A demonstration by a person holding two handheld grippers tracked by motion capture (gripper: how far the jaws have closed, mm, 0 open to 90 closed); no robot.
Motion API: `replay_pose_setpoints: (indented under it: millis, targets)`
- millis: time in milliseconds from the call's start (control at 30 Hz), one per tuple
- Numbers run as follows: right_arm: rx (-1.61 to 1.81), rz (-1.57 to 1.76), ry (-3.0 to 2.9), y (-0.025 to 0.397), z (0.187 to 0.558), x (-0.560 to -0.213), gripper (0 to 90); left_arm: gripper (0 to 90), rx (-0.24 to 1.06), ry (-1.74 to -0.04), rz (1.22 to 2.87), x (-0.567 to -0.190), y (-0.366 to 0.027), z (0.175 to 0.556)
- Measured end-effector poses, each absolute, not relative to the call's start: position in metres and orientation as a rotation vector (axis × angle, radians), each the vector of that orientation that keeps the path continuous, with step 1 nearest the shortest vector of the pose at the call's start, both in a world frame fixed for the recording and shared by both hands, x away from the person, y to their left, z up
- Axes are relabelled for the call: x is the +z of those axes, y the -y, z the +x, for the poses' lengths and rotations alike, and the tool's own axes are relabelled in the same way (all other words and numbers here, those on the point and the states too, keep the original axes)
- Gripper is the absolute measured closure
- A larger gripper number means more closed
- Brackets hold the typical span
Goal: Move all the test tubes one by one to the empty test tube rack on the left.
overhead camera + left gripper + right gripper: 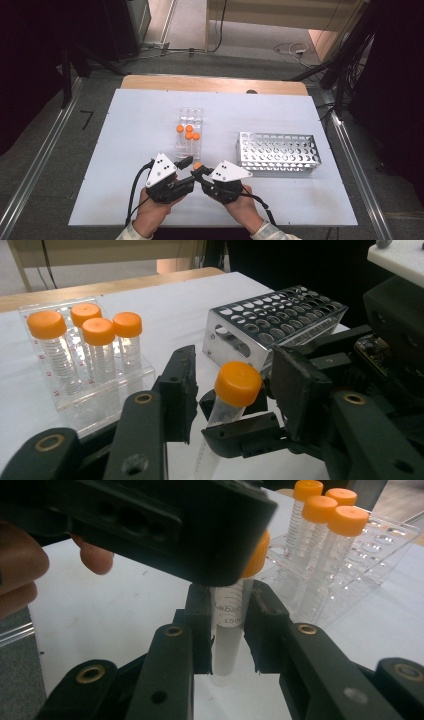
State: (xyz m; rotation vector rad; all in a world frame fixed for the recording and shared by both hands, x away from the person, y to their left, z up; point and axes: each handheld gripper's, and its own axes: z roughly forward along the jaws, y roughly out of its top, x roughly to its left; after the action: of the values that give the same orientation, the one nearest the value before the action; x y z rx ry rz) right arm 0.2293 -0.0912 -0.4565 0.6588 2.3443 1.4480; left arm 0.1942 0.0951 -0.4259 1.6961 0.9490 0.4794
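Now the right claw [227, 630] grips the orange-capped tube [231, 615]; the left claw [235, 390] gapes around its cap.

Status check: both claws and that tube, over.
Right claw shut on orange-capped tube. Left claw open around its cap, not gripping. Clear rack and metal rack stand apart, path clear.

The high view looked forward and down from above the person's side onto the whole white-topped bench [135, 150], standing far enough off to take in the floor around it. The left gripper view sat low and close, facing along its black jaws toward the clear plastic rack of orange-capped tubes [90, 357] and the perforated metal rack [275, 320]. The right gripper view, closer still, faced the same clear plastic rack [345, 560], which all three views shared.
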Motion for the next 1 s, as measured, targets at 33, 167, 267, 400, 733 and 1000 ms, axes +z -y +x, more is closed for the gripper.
replay_pose_setpoints:
  millis: [33, 167, 267, 400, 733, 1000]
  targets:
    - [1.45, 0.651, -2.344, 0.0902, 0.2291, -0.4563, 71.6, 56.0, 0.479, -0.95, 1.698, -0.4263, -0.095, 0.1942]
    - [1.455, 0.645, -2.348, 0.0884, 0.2283, -0.4559, 71.7, 60.3, 0.479, -0.944, 1.714, -0.428, -0.0938, 0.1945]
    - [1.458, 0.648, -2.346, 0.0882, 0.2286, -0.4558, 71.7, 63.6, 0.483, -0.944, 1.715, -0.429, -0.0928, 0.1945]
    - [1.454, 0.653, -2.346, 0.0885, 0.2286, -0.4559, 71.6, 67.1, 0.488, -0.946, 1.723, -0.4303, -0.093, 0.1952]
    - [1.448, 0.655, -2.357, 0.0888, 0.229, -0.4563, 66.3, 68.5, 0.486, -0.954, 1.723, -0.4309, -0.0941, 0.1963]
    - [1.445, 0.68, -2.388, 0.0927, 0.2321, -0.4557, 37.5, 68.5, 0.484, -0.97, 1.697, -0.4298, -0.0982, 0.198]
